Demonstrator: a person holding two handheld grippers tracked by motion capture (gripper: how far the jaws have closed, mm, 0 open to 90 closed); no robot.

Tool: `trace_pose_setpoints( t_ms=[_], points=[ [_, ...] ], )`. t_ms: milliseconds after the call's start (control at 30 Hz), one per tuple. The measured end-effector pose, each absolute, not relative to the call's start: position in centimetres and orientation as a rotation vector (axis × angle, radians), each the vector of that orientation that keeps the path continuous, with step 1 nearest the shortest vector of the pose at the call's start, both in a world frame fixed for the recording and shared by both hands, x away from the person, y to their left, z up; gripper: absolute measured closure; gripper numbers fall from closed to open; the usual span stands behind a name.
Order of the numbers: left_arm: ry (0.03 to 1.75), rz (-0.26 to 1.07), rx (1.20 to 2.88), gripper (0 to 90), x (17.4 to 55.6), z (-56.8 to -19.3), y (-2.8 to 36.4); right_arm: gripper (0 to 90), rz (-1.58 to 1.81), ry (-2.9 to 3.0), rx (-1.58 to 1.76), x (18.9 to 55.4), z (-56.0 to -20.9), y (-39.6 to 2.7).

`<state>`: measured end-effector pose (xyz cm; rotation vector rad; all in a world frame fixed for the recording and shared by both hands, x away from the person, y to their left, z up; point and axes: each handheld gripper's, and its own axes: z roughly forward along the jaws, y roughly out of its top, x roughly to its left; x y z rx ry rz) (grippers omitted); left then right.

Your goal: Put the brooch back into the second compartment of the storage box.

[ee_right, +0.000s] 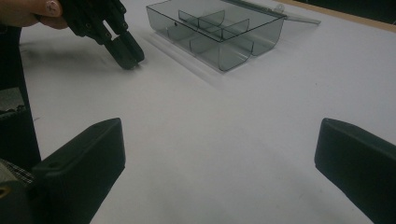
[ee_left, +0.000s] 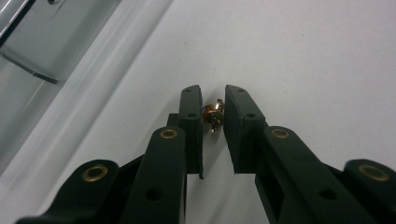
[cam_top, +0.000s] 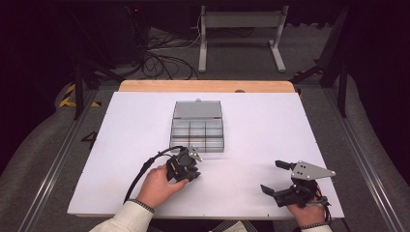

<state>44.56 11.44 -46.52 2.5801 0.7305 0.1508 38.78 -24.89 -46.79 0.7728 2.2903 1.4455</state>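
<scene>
Left tongs (ee_left: 214, 114) tilt down at the desk (cam_top: 270, 125), clenched on a small brass part (ee_left: 213, 115); we see right tongs (cam_top: 277, 178) released, resting level.

1. Left tool (cam_top: 194, 170): a compact black body, a small grey three-cornered plate on top and a black cable that loops away behind it.
2. In the left gripper view, the left tool's two flat black jaws hang on hinged black links, with brass-coloured rivets at the pivots and small screw holes in the pads.
3. Right tool (cam_top: 276, 177): black, topped by a larger grey three-cornered plate with dark holes near its corners.
4. Its jaws are blocky, matt black, with rounded corners.
5. The person wears light, cream-coloured sleeves, with a dark band at each wrist.
</scene>
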Motion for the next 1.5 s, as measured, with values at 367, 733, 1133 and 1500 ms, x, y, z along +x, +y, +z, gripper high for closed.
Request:
trace_pose_setpoints(
  t_ms=[367,733,1133,1500],
  points=[
    [0.727,0.170,2.526,77.9,44.3,-45.5,11.9,2.4,1.446,2.289,0.773,38.8,-46.8,-24.9],
    [0.703,0.202,2.455,79.6,43.7,-44.2,12.6,2.4,1.447,2.290,0.775,38.8,-46.8,-24.9],
    [0.678,0.219,2.404,79.6,43.2,-43.2,12.8,2.4,1.446,2.292,0.776,38.8,-46.8,-24.8],
    [0.668,0.236,2.364,79.6,43.1,-42.6,13.2,2.4,1.446,2.292,0.775,38.8,-46.8,-24.8]
  ],
)
